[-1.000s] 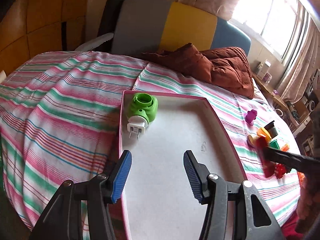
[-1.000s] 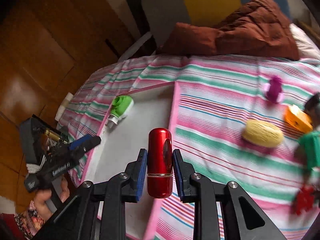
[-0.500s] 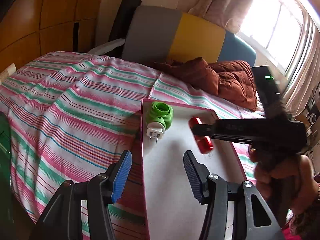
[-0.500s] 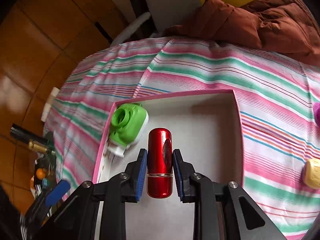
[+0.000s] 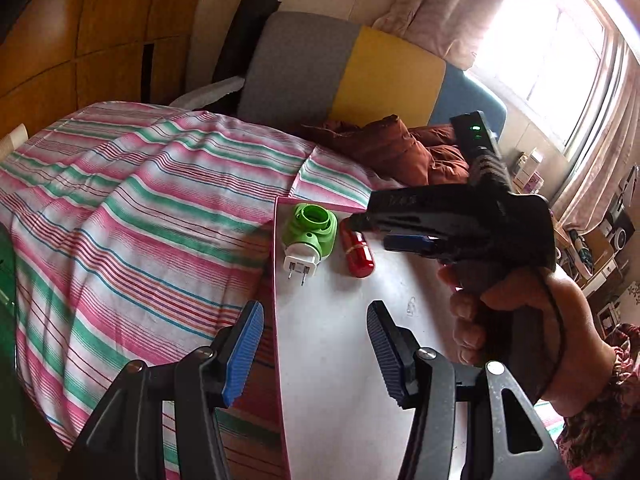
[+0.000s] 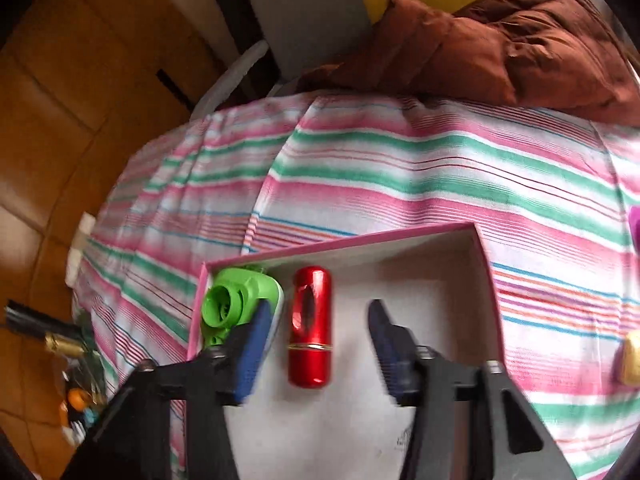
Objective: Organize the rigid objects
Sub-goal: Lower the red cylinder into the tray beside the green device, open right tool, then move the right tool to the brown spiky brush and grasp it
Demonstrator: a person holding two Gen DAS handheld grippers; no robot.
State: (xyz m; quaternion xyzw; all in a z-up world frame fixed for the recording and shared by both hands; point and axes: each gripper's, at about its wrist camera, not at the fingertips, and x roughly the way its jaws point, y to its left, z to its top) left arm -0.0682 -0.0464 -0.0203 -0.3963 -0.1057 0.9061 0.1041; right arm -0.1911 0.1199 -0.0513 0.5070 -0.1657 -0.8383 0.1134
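A shiny red capsule (image 6: 310, 326) lies on the white floor of the pink-rimmed box (image 6: 344, 242), right beside a green plug-in device (image 6: 236, 304) in the box's far left corner. My right gripper (image 6: 316, 320) straddles the capsule; its jaws are opening and the blue pads stand clear of it. In the left wrist view the capsule (image 5: 357, 254) and green device (image 5: 308, 236) lie under the right gripper (image 5: 374, 234), held by a hand (image 5: 520, 320). My left gripper (image 5: 314, 316) hangs open and empty over the box's near left rim (image 5: 276, 280).
The box sits on a pink, green and white striped bedsheet (image 6: 400, 168). A brown quilt (image 6: 500, 40) lies by the grey, yellow and blue headboard (image 5: 360, 76). A purple toy (image 6: 634, 220) and a yellow object (image 6: 630, 360) lie on the sheet to the right.
My right gripper carried the red capsule over the bed into the box, set it beside the green device and spread its jaws off it. The left gripper barely moved.
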